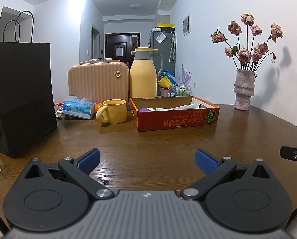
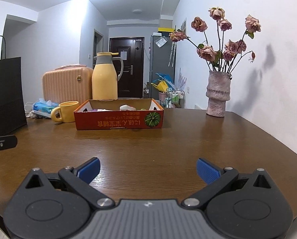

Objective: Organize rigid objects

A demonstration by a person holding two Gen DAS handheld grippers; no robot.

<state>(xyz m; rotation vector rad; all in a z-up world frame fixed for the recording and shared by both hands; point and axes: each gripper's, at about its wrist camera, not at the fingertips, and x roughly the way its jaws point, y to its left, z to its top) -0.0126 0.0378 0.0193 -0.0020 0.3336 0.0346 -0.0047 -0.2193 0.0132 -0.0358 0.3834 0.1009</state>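
The red cardboard box (image 1: 176, 115) sits toward the far side of the wooden counter (image 1: 148, 143), holding several small items that are too small to tell apart. It lies well ahead of the left hand-held gripper (image 1: 147, 160) and slightly to its right, with bare wood between them. For the right hand-held gripper (image 2: 148, 169) the same box (image 2: 119, 117) stands well ahead and a little left. Both hand-held grippers hover low over the counter with their blue pads (image 1: 206, 162) spread wide, gripping nothing. Just left of the box is a yellow mug (image 1: 112, 111), behind it a yellow thermos jug (image 1: 143, 73), far right a vase of dried roses (image 1: 244, 89).
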